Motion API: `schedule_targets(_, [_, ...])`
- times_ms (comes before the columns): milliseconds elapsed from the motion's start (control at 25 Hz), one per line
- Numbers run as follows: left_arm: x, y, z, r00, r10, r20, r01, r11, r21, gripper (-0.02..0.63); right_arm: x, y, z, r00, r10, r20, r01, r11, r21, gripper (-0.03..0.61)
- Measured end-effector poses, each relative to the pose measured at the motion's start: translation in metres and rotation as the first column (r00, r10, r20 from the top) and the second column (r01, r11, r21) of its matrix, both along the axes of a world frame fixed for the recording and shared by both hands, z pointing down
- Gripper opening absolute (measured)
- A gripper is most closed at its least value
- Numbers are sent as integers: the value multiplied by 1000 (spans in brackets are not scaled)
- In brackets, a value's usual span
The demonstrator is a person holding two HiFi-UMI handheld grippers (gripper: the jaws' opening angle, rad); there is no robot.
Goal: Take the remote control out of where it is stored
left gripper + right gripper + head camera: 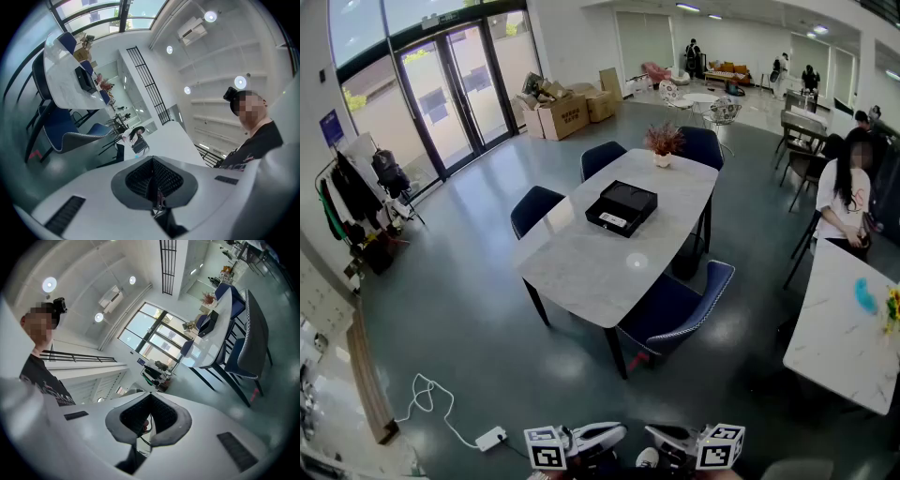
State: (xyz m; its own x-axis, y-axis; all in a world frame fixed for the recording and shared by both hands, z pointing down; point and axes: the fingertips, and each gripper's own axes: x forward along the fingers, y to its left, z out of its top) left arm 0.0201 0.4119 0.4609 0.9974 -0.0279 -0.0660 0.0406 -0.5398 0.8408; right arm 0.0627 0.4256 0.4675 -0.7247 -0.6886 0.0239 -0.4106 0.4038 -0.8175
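Observation:
No remote control shows in any view. A flat black box (622,207) lies closed on the marble table (581,267) in the middle of the room, far from me. It also shows small in the left gripper view as the box (85,79) and in the right gripper view as the box (208,323). My left gripper (605,433) and right gripper (661,436) are held close to the body at the bottom edge of the head view. The left gripper (152,183) is shut with nothing in it. The right gripper (149,416) is shut and holds nothing too.
Blue chairs (675,309) ring the table, and a potted plant (663,142) stands at its far end. A second marble table (844,337) is at the right, with a person in white (844,202) behind it. A power strip and cable (490,437) lie on the floor.

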Motion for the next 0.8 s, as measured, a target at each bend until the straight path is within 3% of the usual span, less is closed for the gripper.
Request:
schedule_targets(240, [0, 2, -4, 1000, 0, -5, 0, 1000, -1, 6, -3, 7, 8, 997, 3, 75, 0, 999, -37, 9])
schedule_targets(800, [1, 3, -6, 1000, -1, -5, 1, 1000, 5, 6, 6, 6, 0, 991, 37, 131, -34, 999, -20, 11])
